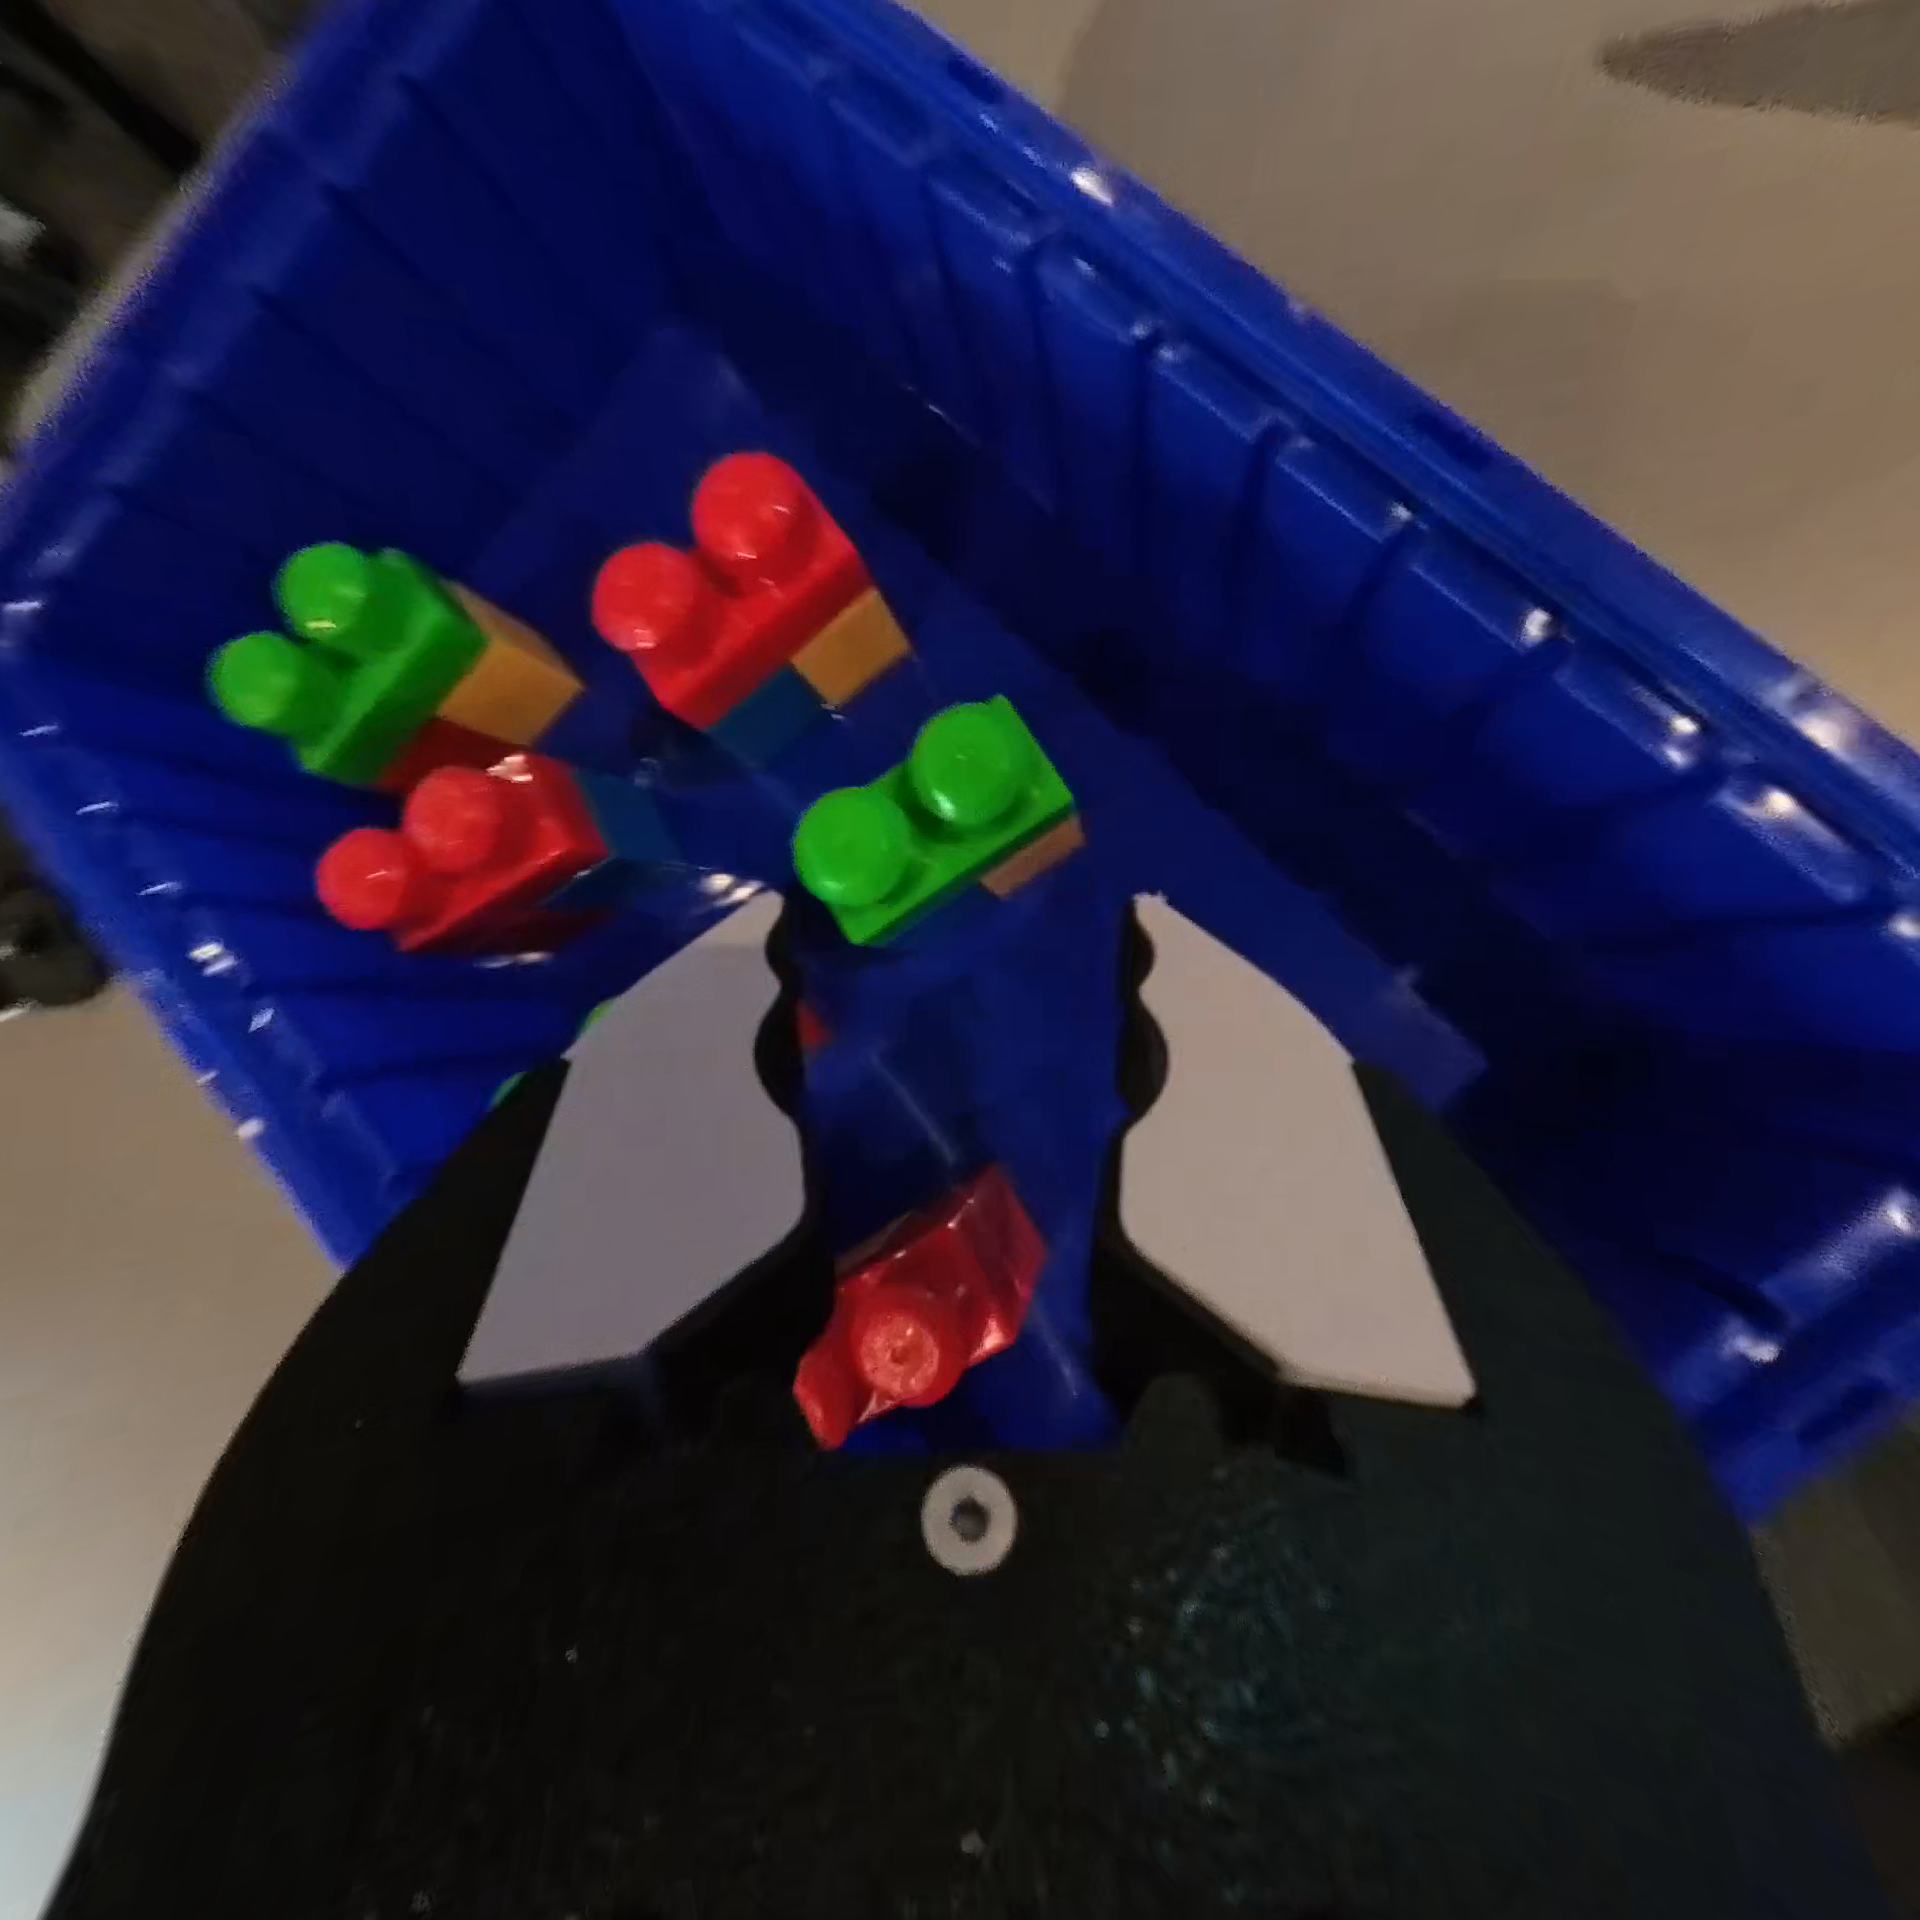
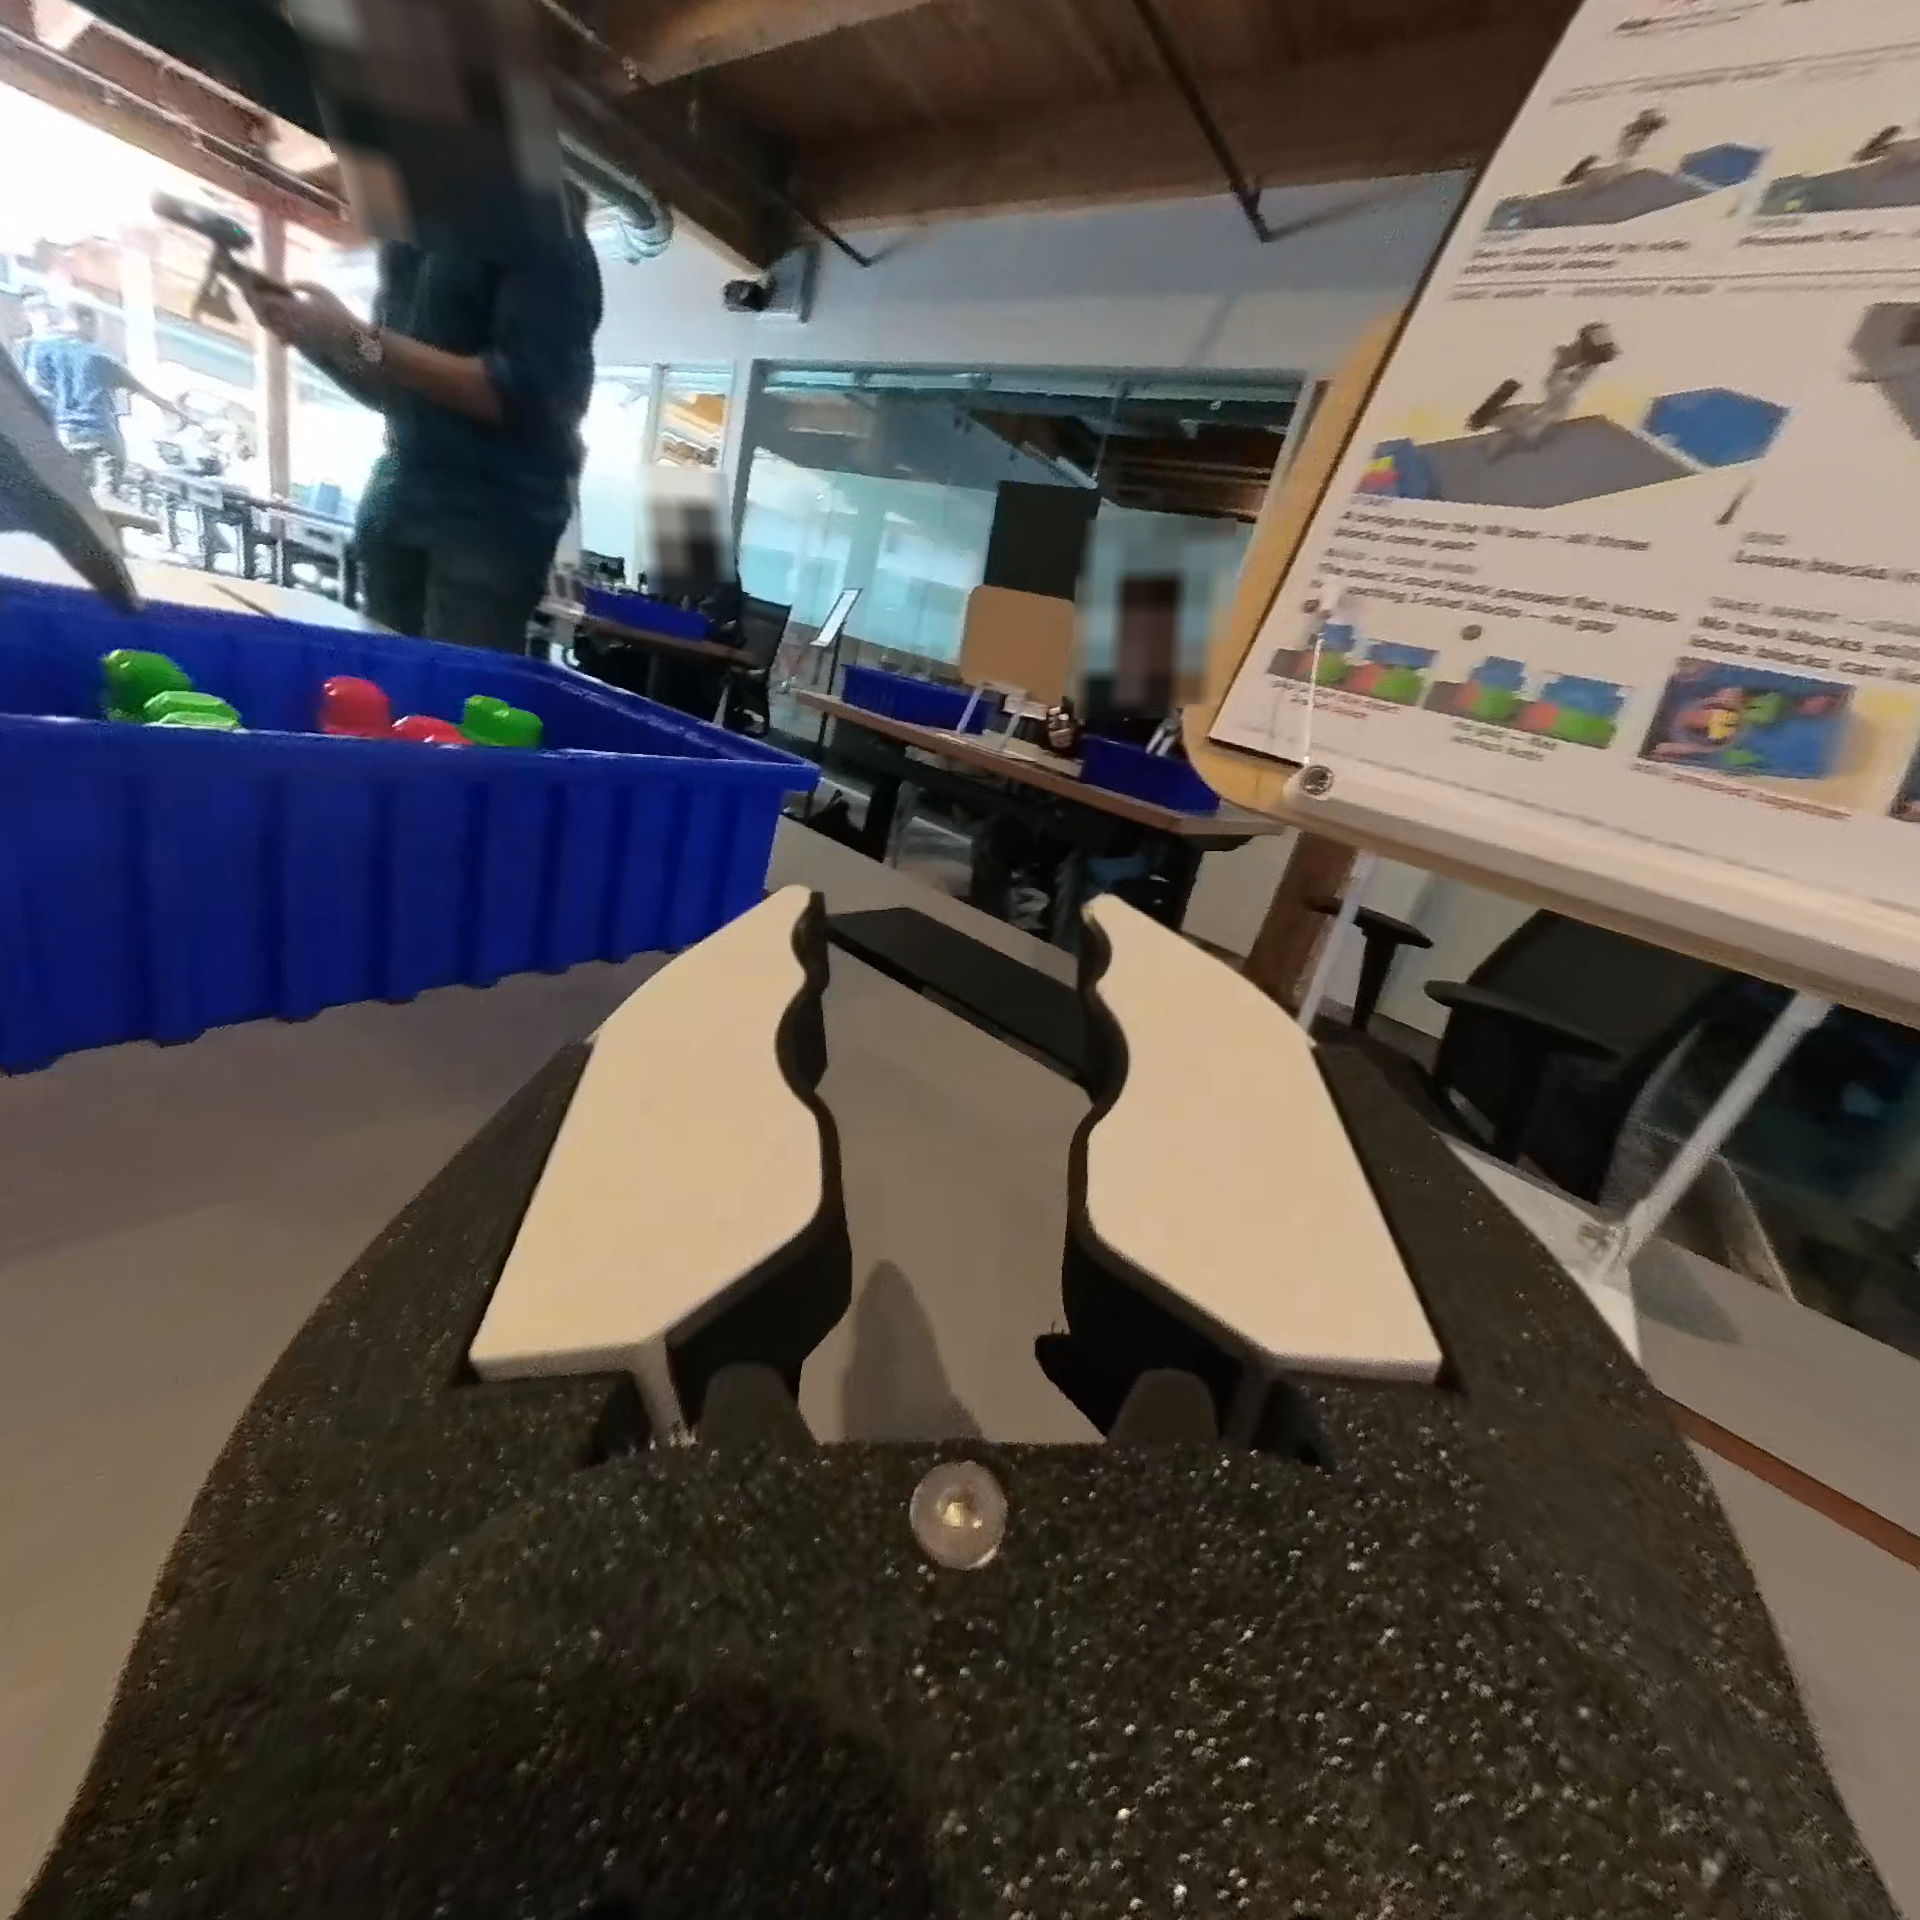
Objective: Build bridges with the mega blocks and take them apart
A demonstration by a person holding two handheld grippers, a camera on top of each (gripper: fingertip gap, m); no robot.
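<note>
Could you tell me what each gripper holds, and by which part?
Neither holds anything: left gripper open above the blue plastic bin, right gripper open and empty.

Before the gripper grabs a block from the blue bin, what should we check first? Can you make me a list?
1. Left gripper open: ok, gap between its fingers, nothing pinched.
2. Left gripper over the blue bin: ok, it points down inside.
3. Block to grab: ok, a small red block lies loose on the bin floor, seen between the fingers.
4. Room around it: ok, the green-topped stack stands apart from it.
5. Sharp view: not ok, the left wrist picture is blurred.
6. Right gripper out of the way: ok, open and empty, low over the grey table outside the bin.
</note>
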